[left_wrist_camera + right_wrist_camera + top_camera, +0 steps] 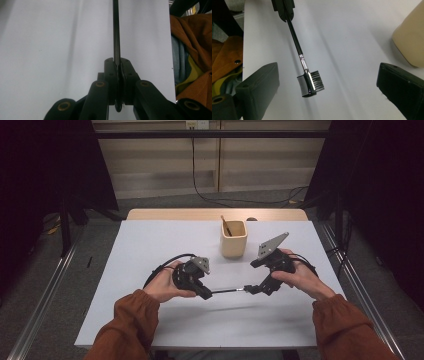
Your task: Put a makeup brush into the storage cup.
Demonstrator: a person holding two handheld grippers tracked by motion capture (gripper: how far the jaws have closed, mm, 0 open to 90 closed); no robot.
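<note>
Rust-coloured sleeves come in from six o'clock in the high view, each hand working a gripper over the white table. Left gripper has its jaws pressed tight together on the black handle of a brow comb — in the left gripper view the thin handle runs straight up toward twelve o'clock out of the clamped jaws. Right gripper sits at the comb's other end, at three o'clock from the left one, and its jaws stand wide apart, holding nothing. Its own view shows the comb head hanging between those spread jaws, above the table, touching neither — fine teeth on one side, bristles on the other. Up at twelve o'clock from the grippers stands a beige cup with a brown stick leaning inside.
</note>
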